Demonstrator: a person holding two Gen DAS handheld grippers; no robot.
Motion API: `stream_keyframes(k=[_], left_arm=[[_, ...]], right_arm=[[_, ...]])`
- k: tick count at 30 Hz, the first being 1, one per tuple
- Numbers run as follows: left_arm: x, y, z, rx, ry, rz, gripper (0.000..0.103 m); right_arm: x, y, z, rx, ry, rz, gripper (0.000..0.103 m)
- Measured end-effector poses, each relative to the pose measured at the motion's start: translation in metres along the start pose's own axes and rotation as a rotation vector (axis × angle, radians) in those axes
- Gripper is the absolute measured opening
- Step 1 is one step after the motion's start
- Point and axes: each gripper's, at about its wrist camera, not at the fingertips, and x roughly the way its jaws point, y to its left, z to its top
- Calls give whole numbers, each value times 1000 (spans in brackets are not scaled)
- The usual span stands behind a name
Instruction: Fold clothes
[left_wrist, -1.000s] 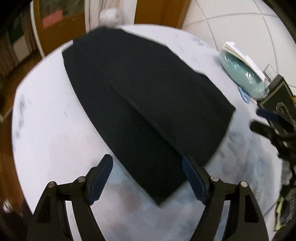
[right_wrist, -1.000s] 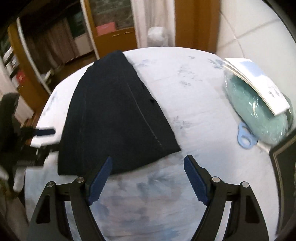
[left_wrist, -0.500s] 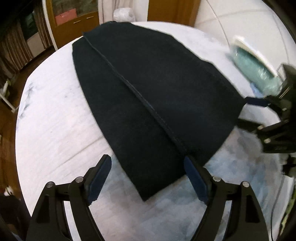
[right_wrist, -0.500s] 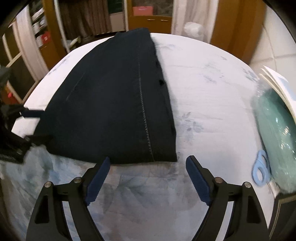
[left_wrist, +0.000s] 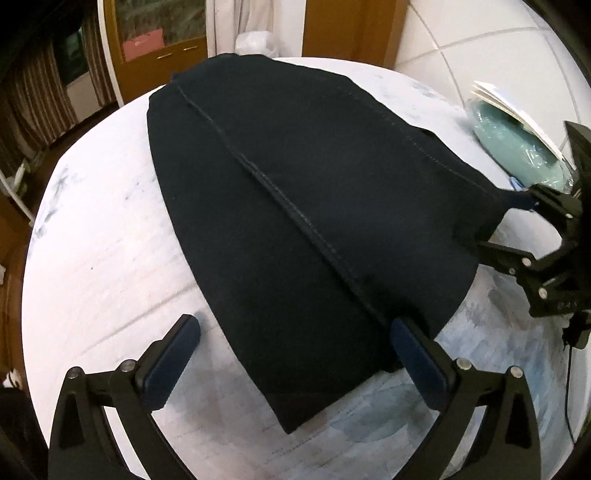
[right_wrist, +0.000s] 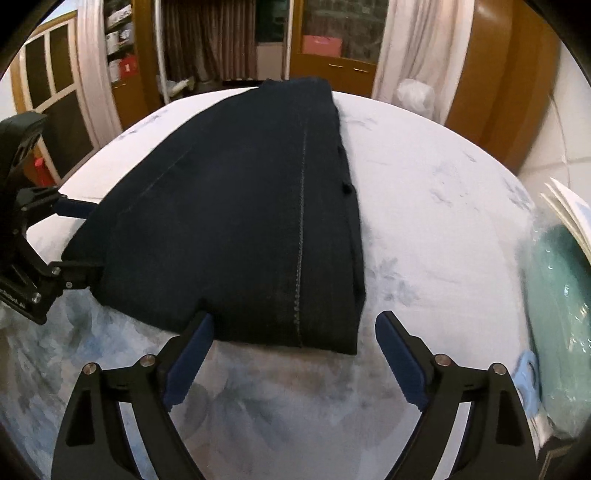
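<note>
Two grippers, both with fingers spread, work at the near hem of dark jeans (left_wrist: 295, 206) lying folded lengthwise on a round table (left_wrist: 103, 258) with a pale floral cloth.

Left wrist view: left gripper (left_wrist: 295, 354) straddles the near left corner of the jeans. Left finger sits over bare cloth just beside the jeans' edge; right finger lies at the hem, touching or just above the fabric, cannot tell which. The corner points toward the camera between the fingers. A stitched seam runs from far left to near right across the jeans. Open cloth lies to the left of the jeans as far as the table rim. Right gripper (left_wrist: 495, 225) enters from the right, spread about the jeans' right corner, its upper finger against the fabric edge. Behind it, at the right rim, a teal bag (left_wrist: 517, 144) with papers (left_wrist: 513, 107) on top.

Right wrist view: right gripper (right_wrist: 293, 354) is centred on the near hem. Its left finger touches the hem; its right finger stands clear over bare cloth, just off the right corner. The right edge of the jeans is straight, with belt loops showing. Wide free cloth lies to the right, up to the bag (right_wrist: 557, 295); blue scissors (right_wrist: 526, 376) lie beside it. Left gripper (right_wrist: 81, 240) is at the left corner, spread. Far end of the jeans reaches the far table rim.
</note>
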Motion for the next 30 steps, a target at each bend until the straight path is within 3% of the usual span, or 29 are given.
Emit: stream_keyframes(k=[1,3,7,8,9,10,11,14,19,22,25,27,30], left_arm=[[-2,-1,1,12,-5,-10,99],[-3,-4,3,36,-15,-33,84],[-1,-4,9,58,-17,-66,72],[-3,-3,11,70,-16,-78,61],[-4,-3,14,82,-15,-89,45],[-8,-7,13,97,-17,-85,37],[-11,-11,13,109,-19,-82,17],[-19,-5,19,99,1,-135,15],[-44,4,9,119,-30,-143,13],[-52,8,6,119,-17,-151,16],[-52,7,-1,112,8,-151,28],[-51,3,-8,114,18,-148,60],[-50,-8,-18,137,15,-132,63]], right_arm=[[1,-2,-1,25,0,42,71],[0,-2,0,55,4,76,58],[-4,4,1,110,25,112,37],[-5,7,1,120,24,113,25],[-6,9,1,128,22,113,23],[-7,12,1,137,21,114,21],[-8,15,2,134,18,108,19],[-20,19,6,175,-16,121,16],[-44,28,17,198,-74,109,14],[-48,29,17,222,-60,107,15],[-42,21,12,283,-37,103,24],[-39,16,7,327,-28,124,42],[-37,12,2,346,-12,115,54]])
